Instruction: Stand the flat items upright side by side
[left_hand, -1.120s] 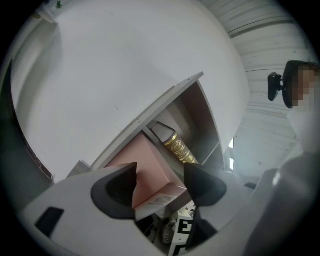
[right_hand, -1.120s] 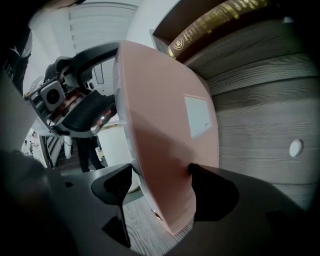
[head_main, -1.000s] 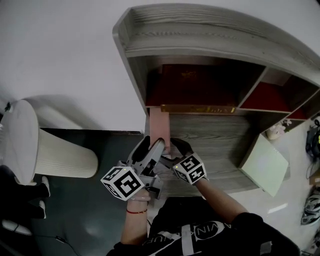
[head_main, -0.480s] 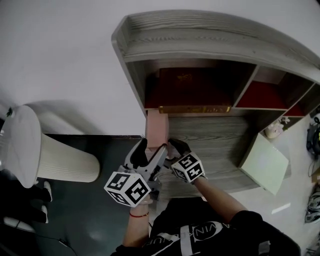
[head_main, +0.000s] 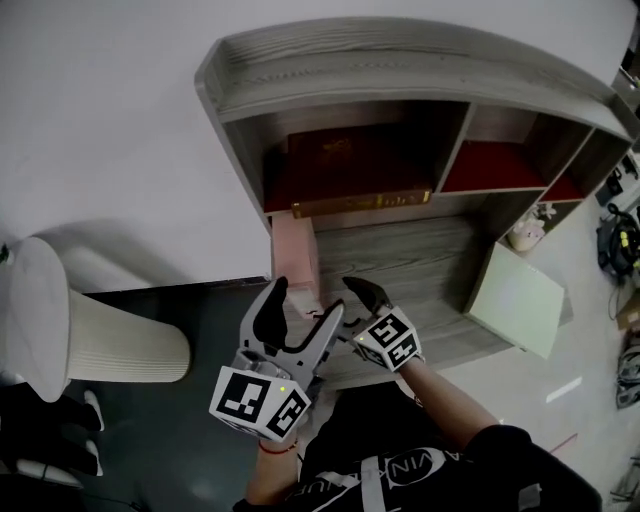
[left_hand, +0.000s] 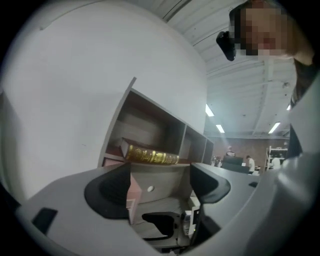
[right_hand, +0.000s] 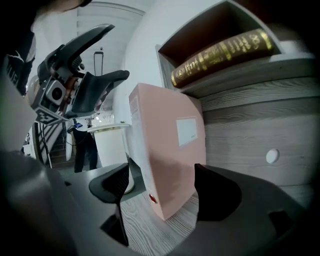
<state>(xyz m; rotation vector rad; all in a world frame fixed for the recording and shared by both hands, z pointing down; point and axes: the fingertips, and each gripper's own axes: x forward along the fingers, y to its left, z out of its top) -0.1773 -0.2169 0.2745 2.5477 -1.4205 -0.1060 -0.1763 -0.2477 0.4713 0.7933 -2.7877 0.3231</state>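
Left tongs (head_main: 305, 312), just opened and empty, and right tongs (right_hand: 162, 185) gaped; the pink folder (head_main: 296, 250) looked light, stiff, best pinched across its faces.

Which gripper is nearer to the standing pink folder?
Right. The right gripper has the pink folder just before its fingers, untouched; the left gripper sits farther back, empty. Both have just been opening.

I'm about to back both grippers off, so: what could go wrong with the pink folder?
Both jaws have just been opening. The pink folder stands free between the right gripper's open jaws, so backing out crooked could clip and tip it. It stands by the desk's left edge; a fall could take it to the floor. The empty left gripper hovers close too.
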